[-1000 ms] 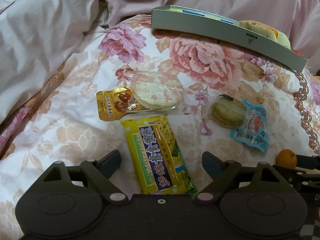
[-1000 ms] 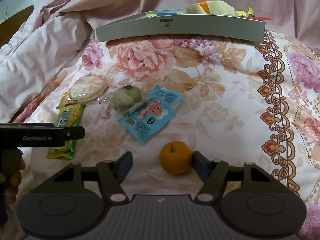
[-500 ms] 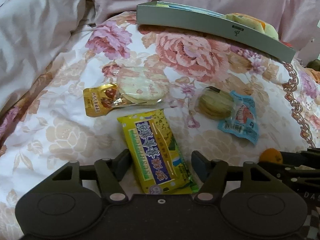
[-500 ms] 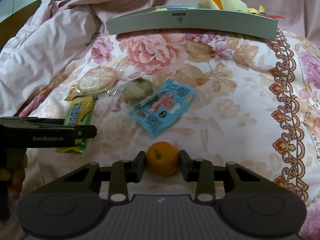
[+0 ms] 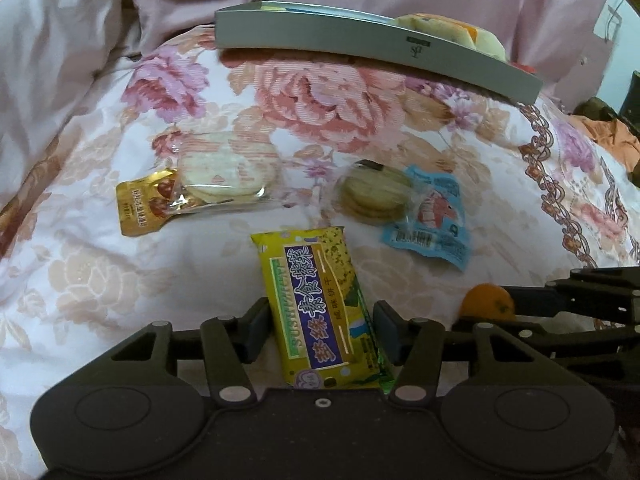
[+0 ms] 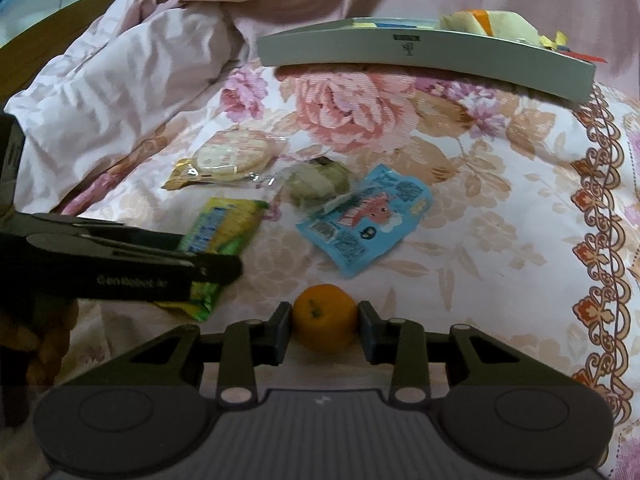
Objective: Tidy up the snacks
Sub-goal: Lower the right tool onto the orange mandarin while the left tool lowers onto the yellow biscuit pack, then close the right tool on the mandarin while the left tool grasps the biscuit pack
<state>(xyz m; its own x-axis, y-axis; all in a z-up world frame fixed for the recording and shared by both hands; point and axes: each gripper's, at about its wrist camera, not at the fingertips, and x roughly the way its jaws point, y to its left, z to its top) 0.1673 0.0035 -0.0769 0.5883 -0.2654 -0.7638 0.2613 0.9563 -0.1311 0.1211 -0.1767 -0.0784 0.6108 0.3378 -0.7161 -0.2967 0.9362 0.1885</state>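
My left gripper (image 5: 320,330) is shut on a yellow cracker pack (image 5: 316,304) lying on the floral bedspread. My right gripper (image 6: 324,330) is shut on a small orange (image 6: 325,322); the orange also shows in the left wrist view (image 5: 486,305). On the bed beyond lie a clear pack of pale round crackers (image 5: 224,178) with a gold sachet (image 5: 142,208) beside it, a greenish round cake pack (image 5: 374,194) and a blue snack packet (image 5: 434,222). A grey tray (image 5: 380,50) holding several snacks stands at the back.
Pink rumpled bedding (image 5: 60,72) rises on the left and behind the tray. The left gripper (image 6: 120,264) crosses the left of the right wrist view, over the yellow pack (image 6: 224,236). Bare floral bedspread (image 6: 520,220) lies to the right.
Both grippers closed: the left fingers came in onto the yellow pack, the right fingers onto the orange. Both views moved slightly closer to the snacks.
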